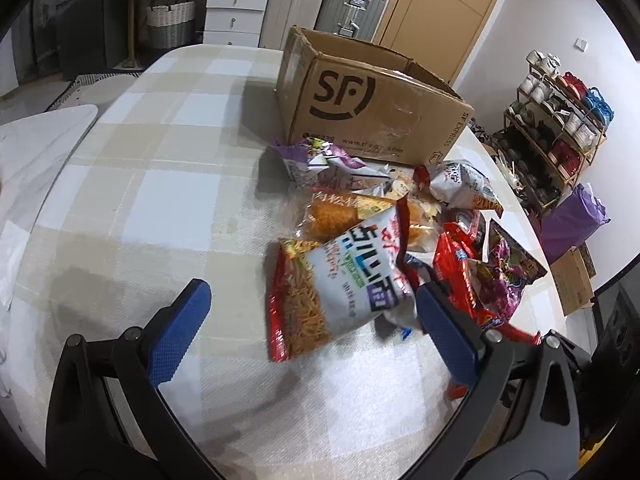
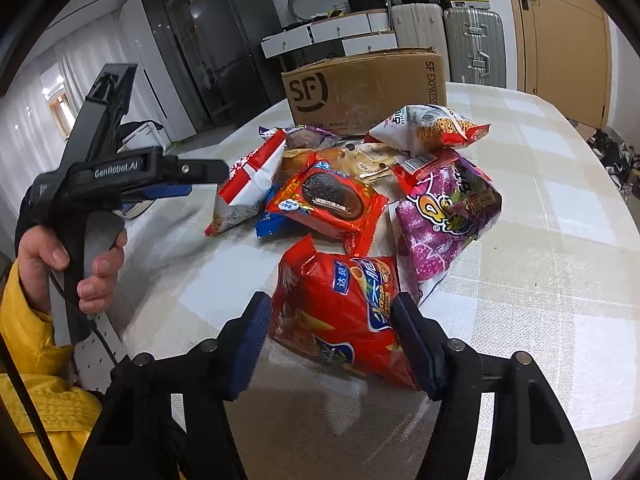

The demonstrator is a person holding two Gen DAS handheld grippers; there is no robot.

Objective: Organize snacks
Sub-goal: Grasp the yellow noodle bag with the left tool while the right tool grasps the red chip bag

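Looking at the right wrist view, the right gripper (image 2: 330, 342) had its blue pads on either side of a red chip bag (image 2: 340, 316) at the bottom centre of the frame. The fingers (image 2: 250, 344) were spread about as wide as the bag, and I honestly couldn't tell if they were pressing it yet or just framing it. My guess is the step was picking this bag up to drop it in the SF cardboard box (image 2: 364, 88) sitting at the upper middle, behind the pile.

To do that well I'd squeeze across the puffy middle, not the crimped edge, and go gently since a bag full of air slips or pops. Lift straight up so it doesn't drag the purple candy bag (image 2: 448, 216) just beside it or the Oreo pack (image 2: 328, 200) behind it.

The left gripper (image 1: 312, 304) was wide open in its own view, lower half of the frame, holding nothing. Its right pad (image 1: 444, 340) sat against the lower edge of a white noodle snack bag (image 1: 340, 280), centre of the frame, though whether it truly touched I couldn't say. The left pad was well clear, over the checked tablecloth (image 1: 160, 160). The rest of the snacks lay heaped on the cloth in front of the box.
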